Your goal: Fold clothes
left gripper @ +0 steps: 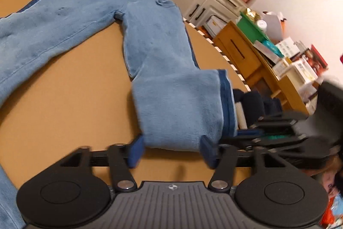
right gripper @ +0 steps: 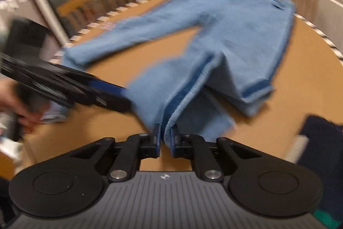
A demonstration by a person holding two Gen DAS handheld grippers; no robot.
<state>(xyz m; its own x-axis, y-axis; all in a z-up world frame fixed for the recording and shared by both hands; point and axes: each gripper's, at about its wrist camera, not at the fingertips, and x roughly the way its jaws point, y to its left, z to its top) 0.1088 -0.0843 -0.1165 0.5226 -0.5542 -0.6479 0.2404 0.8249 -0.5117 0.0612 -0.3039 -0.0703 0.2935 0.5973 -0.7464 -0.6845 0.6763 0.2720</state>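
Pinching jeans hem, right claw, angled downward

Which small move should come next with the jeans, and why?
Probably close the left gripper on the hem of the light blue denim jeans: its jaws stand open around that leg end, while the right gripper is shut on the hem's other corner above the round brown table.

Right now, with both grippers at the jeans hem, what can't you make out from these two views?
- Left wrist view: whether the left gripper touches the jeans; the hem covers its pads. The far leg's end is cut off by the left edge.
- Left wrist view: the right gripper is motion-blurred.
- Right wrist view: the whole frame is blurred; the dark cloth on the table is cut off by the right edge and cannot be identified.
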